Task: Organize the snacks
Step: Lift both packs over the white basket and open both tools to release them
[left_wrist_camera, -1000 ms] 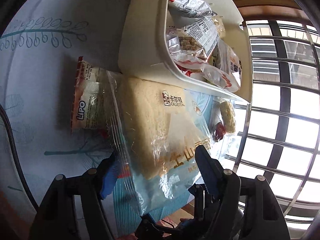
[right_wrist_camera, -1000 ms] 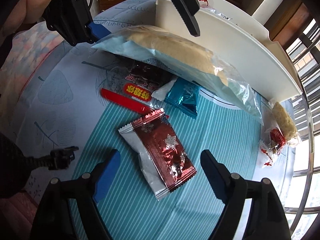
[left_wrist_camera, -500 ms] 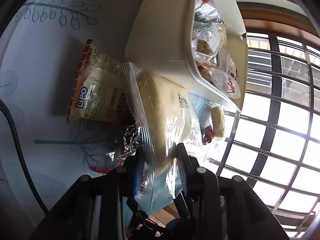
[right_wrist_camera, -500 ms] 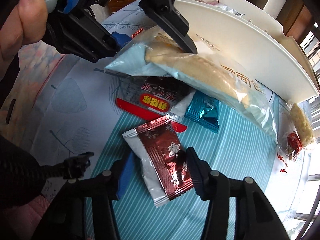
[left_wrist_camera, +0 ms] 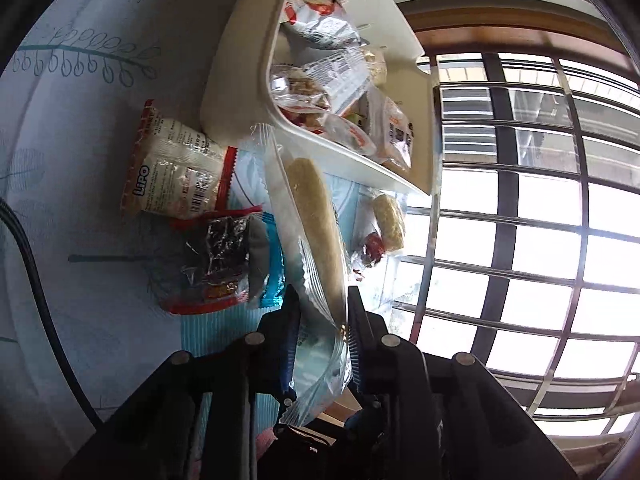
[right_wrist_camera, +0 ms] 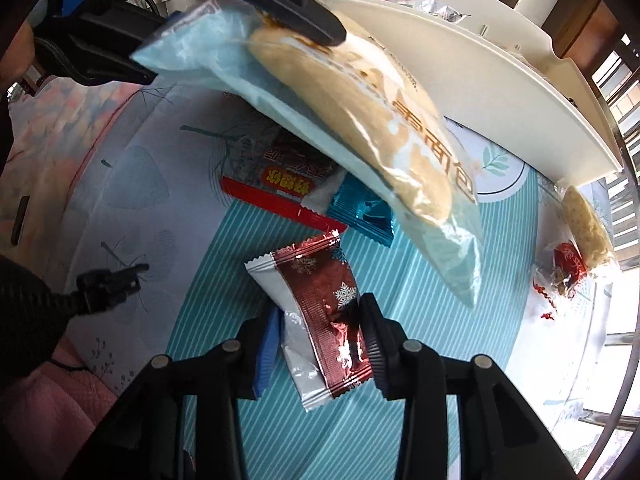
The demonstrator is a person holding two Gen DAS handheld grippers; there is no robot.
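My left gripper [left_wrist_camera: 320, 320] is shut on a clear bread bag [left_wrist_camera: 316, 240] with a pale loaf inside and holds it lifted above the table, next to the white bin [left_wrist_camera: 236, 92]. The bag also shows in the right wrist view [right_wrist_camera: 360, 120], hanging tilted from the left gripper [right_wrist_camera: 280, 20]. My right gripper [right_wrist_camera: 320, 328] is shut on a red and silver snowflake packet [right_wrist_camera: 320, 312] over the striped mat. The bin [right_wrist_camera: 500, 92] holds several snack packets [left_wrist_camera: 320, 76].
On the table lie a Lipo packet [left_wrist_camera: 176, 172], a dark packet with red edges [left_wrist_camera: 216, 264], a small blue foil packet [right_wrist_camera: 360, 216] and a rice-cake packet with a red sweet [right_wrist_camera: 576, 252]. A window with bars [left_wrist_camera: 540, 220] is beyond the table edge.
My left gripper closed on the bread bag and lifted it off the table. My right gripper closed on the snowflake packet.
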